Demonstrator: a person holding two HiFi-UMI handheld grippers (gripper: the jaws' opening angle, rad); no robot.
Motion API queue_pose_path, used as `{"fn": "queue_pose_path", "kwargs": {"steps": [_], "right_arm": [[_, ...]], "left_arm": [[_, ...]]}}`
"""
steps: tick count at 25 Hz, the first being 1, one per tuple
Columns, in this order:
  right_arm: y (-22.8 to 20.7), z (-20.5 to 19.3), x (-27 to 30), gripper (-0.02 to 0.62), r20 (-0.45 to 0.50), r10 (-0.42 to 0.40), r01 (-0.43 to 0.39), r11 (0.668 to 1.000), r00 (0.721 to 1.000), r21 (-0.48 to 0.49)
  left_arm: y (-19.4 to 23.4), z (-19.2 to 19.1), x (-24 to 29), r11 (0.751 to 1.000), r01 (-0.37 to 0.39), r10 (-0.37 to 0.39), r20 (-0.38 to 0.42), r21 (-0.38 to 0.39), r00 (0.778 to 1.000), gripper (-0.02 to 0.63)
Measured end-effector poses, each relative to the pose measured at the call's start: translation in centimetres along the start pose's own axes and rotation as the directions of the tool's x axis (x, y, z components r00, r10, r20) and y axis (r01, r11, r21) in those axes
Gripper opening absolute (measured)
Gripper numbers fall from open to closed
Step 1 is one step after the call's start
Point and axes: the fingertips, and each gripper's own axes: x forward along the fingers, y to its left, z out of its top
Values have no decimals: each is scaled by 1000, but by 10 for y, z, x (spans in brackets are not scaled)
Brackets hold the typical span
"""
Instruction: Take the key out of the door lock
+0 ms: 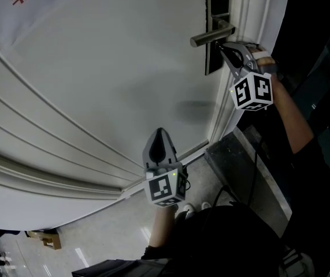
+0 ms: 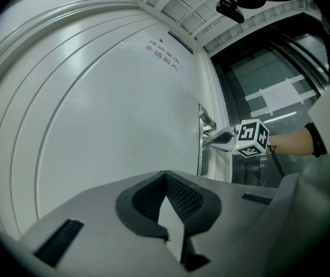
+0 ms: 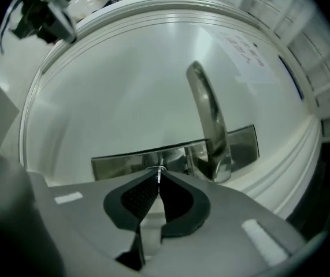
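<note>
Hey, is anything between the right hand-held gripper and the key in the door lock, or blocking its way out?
Nothing visible. The right hand-held gripper is shut on the thin silver key at the metal lock plate; the silver lever door handle sits beside it, off the pull-out path.

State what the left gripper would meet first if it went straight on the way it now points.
Probably the white door: the left gripper faces its plain panel, away from the lock plate where the right gripper is. Nothing shows in between, though depth is unclear.
</note>
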Motion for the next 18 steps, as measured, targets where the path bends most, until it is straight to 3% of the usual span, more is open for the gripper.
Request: {"fn": "queue_pose_path", "kwargs": {"steps": [3, 9, 14, 18], "right_arm": [[1, 0, 1, 9, -14, -4, 3, 997, 1000, -83], [-1, 0, -1, 10, 6, 37, -38, 996, 999, 83], [1, 1, -3, 9, -13, 0, -2, 990, 1000, -138], [-6, -18, -42, 9, -6, 10, -11, 995, 1000, -104]], "left_arm": [[-1, 0, 0, 1000, 3, -3, 0, 4, 1000, -3], [-3, 0, -2, 1000, 1, -1, -3, -11, 1000, -2], [-2, 0, -4, 1000, -1, 1, -5, 0, 1000, -3], [-7, -1, 1, 1000, 15, -15, -8, -27, 1000, -3]]}}
